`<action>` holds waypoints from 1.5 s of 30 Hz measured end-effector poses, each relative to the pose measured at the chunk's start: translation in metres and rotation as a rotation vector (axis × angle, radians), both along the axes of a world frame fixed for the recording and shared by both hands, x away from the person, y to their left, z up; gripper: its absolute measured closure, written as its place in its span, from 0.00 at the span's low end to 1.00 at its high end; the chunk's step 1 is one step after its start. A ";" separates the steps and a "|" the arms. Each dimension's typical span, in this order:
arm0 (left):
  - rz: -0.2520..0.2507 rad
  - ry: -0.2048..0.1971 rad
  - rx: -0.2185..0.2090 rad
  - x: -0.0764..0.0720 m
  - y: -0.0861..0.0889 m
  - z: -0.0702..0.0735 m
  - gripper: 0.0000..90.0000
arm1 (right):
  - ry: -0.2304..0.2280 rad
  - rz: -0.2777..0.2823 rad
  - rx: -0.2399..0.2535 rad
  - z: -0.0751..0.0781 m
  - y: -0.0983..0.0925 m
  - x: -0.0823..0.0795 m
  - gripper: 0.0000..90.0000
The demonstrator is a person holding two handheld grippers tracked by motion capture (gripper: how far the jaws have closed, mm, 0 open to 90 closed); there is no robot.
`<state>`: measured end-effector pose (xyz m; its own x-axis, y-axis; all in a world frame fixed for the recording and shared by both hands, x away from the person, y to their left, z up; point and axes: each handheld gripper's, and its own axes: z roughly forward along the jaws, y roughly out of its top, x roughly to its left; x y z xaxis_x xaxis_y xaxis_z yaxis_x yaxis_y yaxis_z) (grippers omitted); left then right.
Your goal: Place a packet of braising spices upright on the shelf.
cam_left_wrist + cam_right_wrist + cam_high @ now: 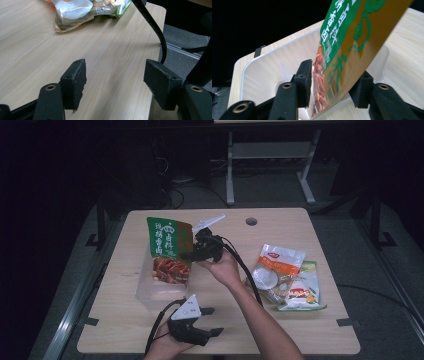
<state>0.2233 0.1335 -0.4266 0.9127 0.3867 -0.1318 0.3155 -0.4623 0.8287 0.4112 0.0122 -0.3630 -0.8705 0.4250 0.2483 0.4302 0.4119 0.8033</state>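
Green-and-orange snack bag (168, 251) stands tilted in a clear plastic tub (145, 292) on the table's left half, between the jaws of the right gripper (192, 251), which stand partly open and slack around it; whether a pad touches the bag cannot be told. Nearer, the left gripper (212, 321) hovers wide open over bare wooden table (300, 330), holding nothing.
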 end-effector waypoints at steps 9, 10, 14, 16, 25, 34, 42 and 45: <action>-0.002 -0.002 0.002 0.000 0.000 0.000 0.38 | -0.038 0.000 0.002 0.003 0.003 0.001 0.89; -0.003 0.000 0.001 0.000 0.000 0.000 0.38 | -0.048 -0.003 0.014 0.005 0.004 0.001 0.93; -0.003 0.000 0.002 0.001 0.000 0.000 0.38 | -0.066 -0.001 0.011 0.007 0.007 0.001 0.93; -0.002 0.002 0.001 0.001 0.000 0.000 0.38 | -0.066 -0.003 0.012 0.007 0.008 0.002 0.92; 0.002 0.003 0.000 0.001 0.001 0.000 0.38 | -0.006 -0.026 -0.008 -0.002 0.001 0.008 0.73; 0.001 0.003 0.001 0.001 0.001 0.001 0.38 | 0.000 -0.032 -0.018 -0.004 0.000 0.009 0.70; 0.000 0.006 0.001 0.002 0.002 0.001 0.38 | 0.004 -0.033 -0.026 -0.005 -0.002 0.009 0.67; 0.000 0.012 0.000 0.002 0.000 0.000 0.38 | 0.009 -0.034 -0.022 -0.005 -0.002 0.009 0.69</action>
<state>0.2252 0.1339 -0.4266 0.9110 0.3871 -0.1425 0.3253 -0.4618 0.8252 0.4199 0.0102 -0.3678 -0.8532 0.4600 0.2458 0.4512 0.4146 0.7903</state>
